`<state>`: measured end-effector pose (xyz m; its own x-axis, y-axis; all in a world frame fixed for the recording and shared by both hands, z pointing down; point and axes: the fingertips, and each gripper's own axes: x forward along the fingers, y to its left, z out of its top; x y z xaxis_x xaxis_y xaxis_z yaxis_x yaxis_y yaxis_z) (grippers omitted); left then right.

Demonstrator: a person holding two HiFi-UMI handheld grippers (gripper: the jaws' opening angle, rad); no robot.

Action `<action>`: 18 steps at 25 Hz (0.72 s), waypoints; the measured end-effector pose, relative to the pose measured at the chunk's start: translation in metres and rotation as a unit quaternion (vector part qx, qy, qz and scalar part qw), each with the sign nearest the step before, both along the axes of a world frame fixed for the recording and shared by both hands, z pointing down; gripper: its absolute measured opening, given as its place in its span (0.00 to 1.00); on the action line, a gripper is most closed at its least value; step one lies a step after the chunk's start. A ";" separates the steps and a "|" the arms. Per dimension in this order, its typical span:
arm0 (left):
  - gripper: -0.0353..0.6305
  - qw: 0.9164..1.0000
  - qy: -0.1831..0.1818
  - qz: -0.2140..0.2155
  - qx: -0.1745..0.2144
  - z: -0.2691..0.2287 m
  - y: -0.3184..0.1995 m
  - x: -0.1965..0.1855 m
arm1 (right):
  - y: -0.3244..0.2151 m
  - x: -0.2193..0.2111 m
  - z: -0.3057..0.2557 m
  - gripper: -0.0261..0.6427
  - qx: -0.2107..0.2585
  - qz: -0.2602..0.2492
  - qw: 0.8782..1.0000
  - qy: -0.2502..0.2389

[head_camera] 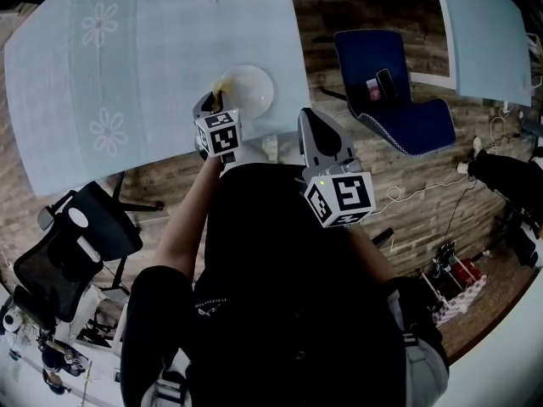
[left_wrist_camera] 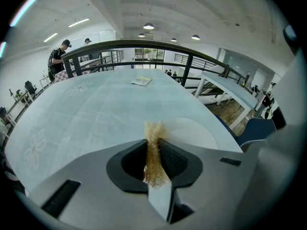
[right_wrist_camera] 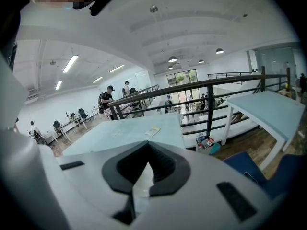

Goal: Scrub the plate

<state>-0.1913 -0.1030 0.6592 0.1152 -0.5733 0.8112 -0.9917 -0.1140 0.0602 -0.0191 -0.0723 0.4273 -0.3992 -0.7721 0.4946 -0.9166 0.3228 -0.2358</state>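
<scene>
While left tongs [left_wrist_camera: 152, 142] pinch one scrubber [left_wrist_camera: 154, 128] near one plate [left_wrist_camera: 196, 133], right tongs [right_wrist_camera: 147, 150] sit closed.

The tabletop [head_camera: 144, 75] wears matt pale-blue cloth; the white plate [head_camera: 254, 87] looks smooth, faintly glossy. The scourer [left_wrist_camera: 154, 133] is a rough tuft of golden wiry strands between the ribbed black pads [left_wrist_camera: 172, 159] of the matt grey plastic left claw [left_wrist_camera: 153, 145].

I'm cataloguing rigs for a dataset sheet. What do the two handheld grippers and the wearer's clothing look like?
Both the left gripper and right gripper have light grey, wedge-shaped shells with black ribbed jaw pads. Each carries a white cube bearing black square markers. The person wears a black top.
</scene>
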 end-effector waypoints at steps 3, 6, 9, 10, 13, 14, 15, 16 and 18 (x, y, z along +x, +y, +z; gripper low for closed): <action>0.16 1.000 -0.002 -0.002 0.002 -0.001 0.001 -0.004 | 0.001 -0.003 0.001 0.05 0.000 -0.003 1.000 0.001; 0.16 1.000 -0.006 -0.010 0.007 -0.004 0.003 -0.011 | 0.002 -0.007 0.000 0.05 0.001 -0.006 1.000 0.000; 0.16 1.000 -0.010 -0.021 0.013 -0.008 0.004 -0.018 | 0.004 -0.009 -0.001 0.05 0.003 -0.007 1.000 -0.001; 0.16 1.000 -0.011 -0.023 0.015 -0.009 0.005 -0.020 | 0.004 -0.010 -0.002 0.05 0.003 -0.006 1.000 -0.001; 0.16 0.999 -0.011 -0.029 0.018 -0.012 0.005 -0.026 | 0.006 -0.012 -0.001 0.05 0.004 -0.005 1.000 -0.002; 0.16 0.999 -0.012 -0.031 0.019 -0.013 0.006 -0.028 | 0.007 -0.012 -0.001 0.05 0.004 -0.005 1.000 -0.002; 0.16 0.999 -0.011 -0.033 0.020 -0.015 0.007 -0.029 | 0.008 -0.013 -0.001 0.05 0.004 -0.005 1.000 -0.002; 0.16 0.999 -0.008 -0.034 0.020 -0.016 0.008 -0.029 | 0.009 -0.014 -0.001 0.05 0.004 -0.005 1.000 -0.002; 0.16 0.999 0.006 -0.032 0.021 -0.021 0.009 -0.025 | 0.010 -0.014 -0.001 0.05 0.003 -0.004 1.000 -0.002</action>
